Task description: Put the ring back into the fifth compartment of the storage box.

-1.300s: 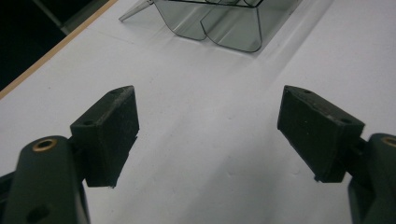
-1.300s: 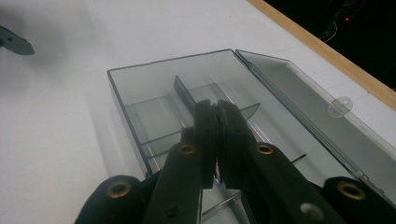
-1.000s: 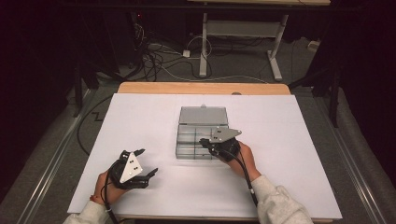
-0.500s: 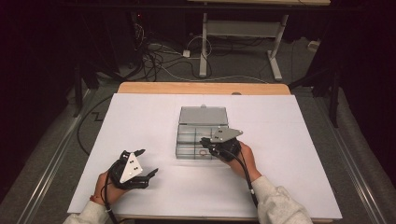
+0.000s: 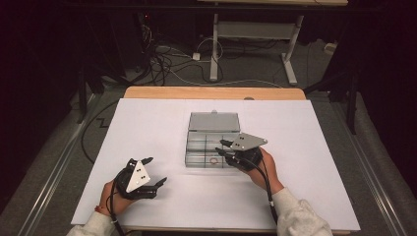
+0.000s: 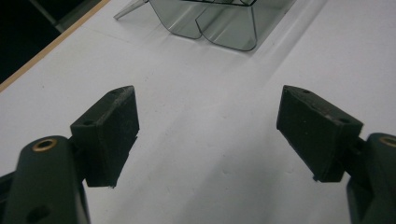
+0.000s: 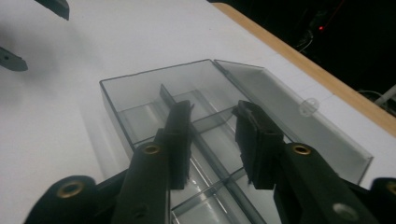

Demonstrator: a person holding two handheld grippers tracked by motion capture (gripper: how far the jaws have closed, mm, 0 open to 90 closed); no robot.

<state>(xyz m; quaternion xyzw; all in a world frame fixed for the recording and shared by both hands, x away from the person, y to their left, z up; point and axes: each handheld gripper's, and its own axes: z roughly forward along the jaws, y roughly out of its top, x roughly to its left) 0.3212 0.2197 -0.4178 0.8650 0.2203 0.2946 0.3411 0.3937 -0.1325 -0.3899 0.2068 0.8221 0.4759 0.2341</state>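
Right now the right gripper (image 5: 222,148) hangs over the near right part of the clear compartment box (image 5: 204,147), which sits open in the middle of the white table (image 5: 305,147) with its lid (image 5: 214,121) laid back on the far side. A small ring (image 5: 214,161) lies in one of the near compartments, just left of and below the jaw tips as the high view has it. From the right gripper view, the jaws stand a little apart with nothing between them, straddling a divider inside the box (image 7: 140,116); the ring I cannot make out there. My guess is that this is the reach into the box, before any grasp. Next, the jaws would need to drop and shift toward the ring, then pinch it cleanly off the floor, a fiddly move beside the thin walls. The left gripper (image 5: 156,172) rests well apart at the near left, spread wide and empty, its fingers (image 6: 109,130) over bare table with the box's corner (image 6: 219,23) farther off.
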